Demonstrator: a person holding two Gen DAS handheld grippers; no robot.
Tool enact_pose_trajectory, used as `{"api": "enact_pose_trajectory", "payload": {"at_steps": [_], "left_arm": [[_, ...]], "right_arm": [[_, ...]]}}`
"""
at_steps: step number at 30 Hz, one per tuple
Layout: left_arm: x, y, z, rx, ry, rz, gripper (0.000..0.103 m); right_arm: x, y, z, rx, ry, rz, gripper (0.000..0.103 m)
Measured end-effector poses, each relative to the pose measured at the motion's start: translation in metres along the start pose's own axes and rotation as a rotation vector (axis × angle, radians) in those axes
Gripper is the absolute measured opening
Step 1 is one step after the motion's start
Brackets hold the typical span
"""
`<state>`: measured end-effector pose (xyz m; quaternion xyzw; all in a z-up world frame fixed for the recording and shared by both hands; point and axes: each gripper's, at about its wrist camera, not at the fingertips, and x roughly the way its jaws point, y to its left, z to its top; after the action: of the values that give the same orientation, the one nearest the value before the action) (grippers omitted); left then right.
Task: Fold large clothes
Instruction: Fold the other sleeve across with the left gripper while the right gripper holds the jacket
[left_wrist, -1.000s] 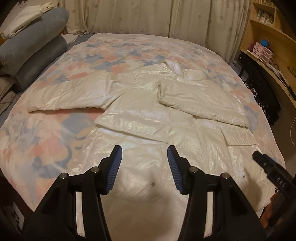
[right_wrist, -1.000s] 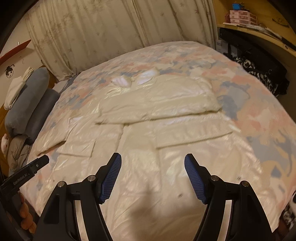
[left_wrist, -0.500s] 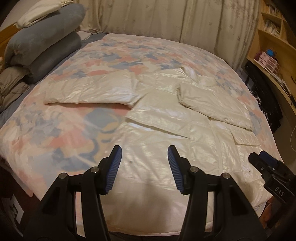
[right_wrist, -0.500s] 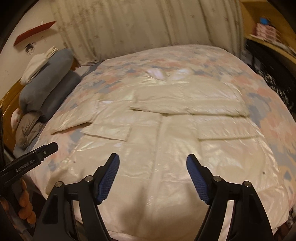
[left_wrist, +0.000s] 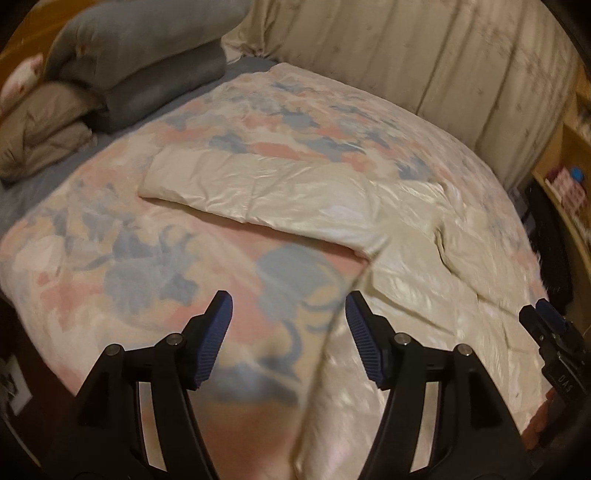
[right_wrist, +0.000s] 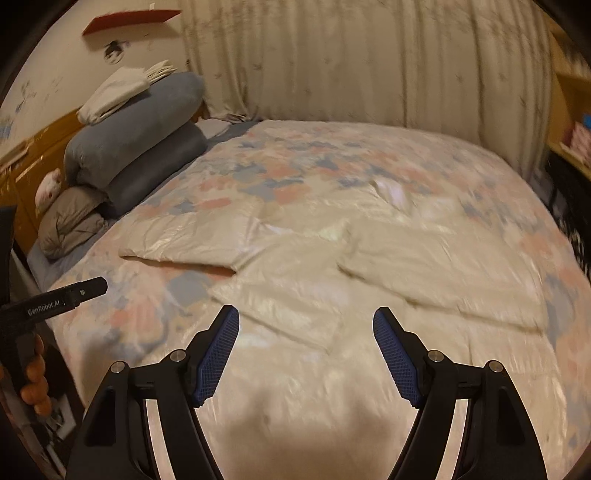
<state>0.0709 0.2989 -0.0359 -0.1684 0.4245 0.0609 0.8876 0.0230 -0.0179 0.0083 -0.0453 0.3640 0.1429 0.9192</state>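
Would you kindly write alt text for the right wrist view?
A cream padded jacket lies flat on a floral bedspread, one sleeve folded across its chest. The open right tongs hover above its hem, holding nothing.

jacket (right_wrist: 332, 295) on bedspread (right_wrist: 369, 162), mid-bed | one sleeve (right_wrist: 177, 247) out toward pillows (right_wrist: 136, 147) | other sleeve (right_wrist: 443, 273) across jacket's chest | pillows stacked left of jacket | curtain (right_wrist: 369, 66) behind bed

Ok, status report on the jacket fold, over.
Left gripper open, jaws just widened, nothing between them. Right gripper open, empty. White jacket flat on bed, one sleeve folded across, other sleeve still out. Nothing blocking.
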Motion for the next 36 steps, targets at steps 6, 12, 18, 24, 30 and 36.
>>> {"api": "enact_pose_trajectory", "payload": {"at_steps": [6,12,18,24,30,36], "left_arm": [[0.066,0.05,0.032,-0.101,0.049,-0.059,0.061],[0.141,0.105,0.063,-0.218,0.076,-0.133,0.061],[0.195,0.152,0.084,-0.336,0.086,-0.125,0.061],[0.226,0.179,0.1,-0.392,0.052,-0.112,0.053],[0.231,0.182,0.113,-0.42,0.005,-0.016,0.005],[0.187,0.126,0.139,-0.201,-0.026,0.132,0.001]], "right_arm": [[0.066,0.048,0.053,-0.074,-0.007,0.01,0.062],[0.172,0.084,0.098,-0.083,0.074,0.052,0.039],[0.284,0.104,0.108,-0.088,0.151,0.072,0.03],[0.361,0.114,0.086,-0.108,0.237,0.066,0.029],[0.383,0.116,0.079,-0.121,0.24,0.066,0.029],[0.377,0.111,0.08,-0.109,0.253,0.073,0.029]]}}
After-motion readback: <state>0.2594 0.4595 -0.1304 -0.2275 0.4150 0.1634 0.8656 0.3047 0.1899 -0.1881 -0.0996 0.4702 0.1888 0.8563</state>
